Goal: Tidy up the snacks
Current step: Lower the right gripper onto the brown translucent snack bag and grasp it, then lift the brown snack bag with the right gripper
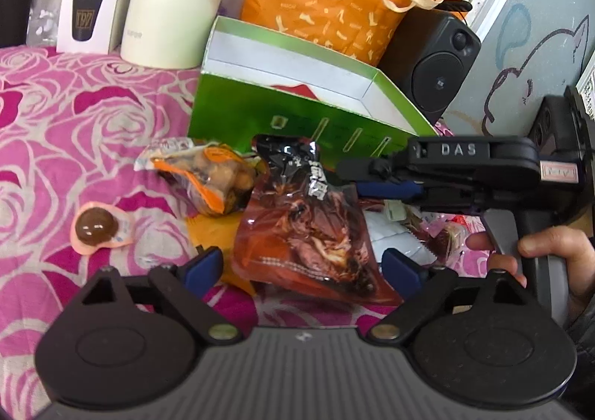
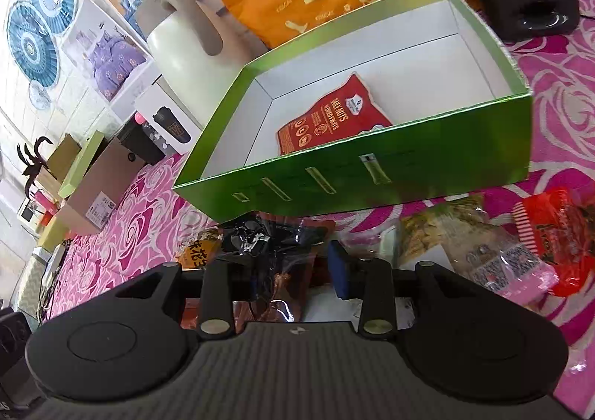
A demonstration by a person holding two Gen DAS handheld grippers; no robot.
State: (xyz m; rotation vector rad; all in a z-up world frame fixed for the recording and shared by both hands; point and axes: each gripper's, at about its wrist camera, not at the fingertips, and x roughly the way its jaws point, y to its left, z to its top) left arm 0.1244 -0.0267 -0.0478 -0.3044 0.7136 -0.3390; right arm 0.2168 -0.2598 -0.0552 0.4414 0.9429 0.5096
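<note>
Snacks heaped before green box [image 2: 372,167] on rose-print desk [image 1: 55,115]
Left claw [image 1: 301,267] spread astride meat packet [image 1: 312,230]; right claw [image 2: 297,267] half-spread over same packet, grip unclear; red nut bag [image 2: 331,115] inside box

Pink rose-print cloth [image 1: 74,115] carries: green box [image 1: 260,115] at 12 o'clock, kettle [image 1: 174,3] at 11, speaker [image 1: 435,63] at 1, snack packets centre — meat pack [image 1: 312,234], nut pack [image 1: 208,178], egg [image 1: 97,227] at 9.
</note>
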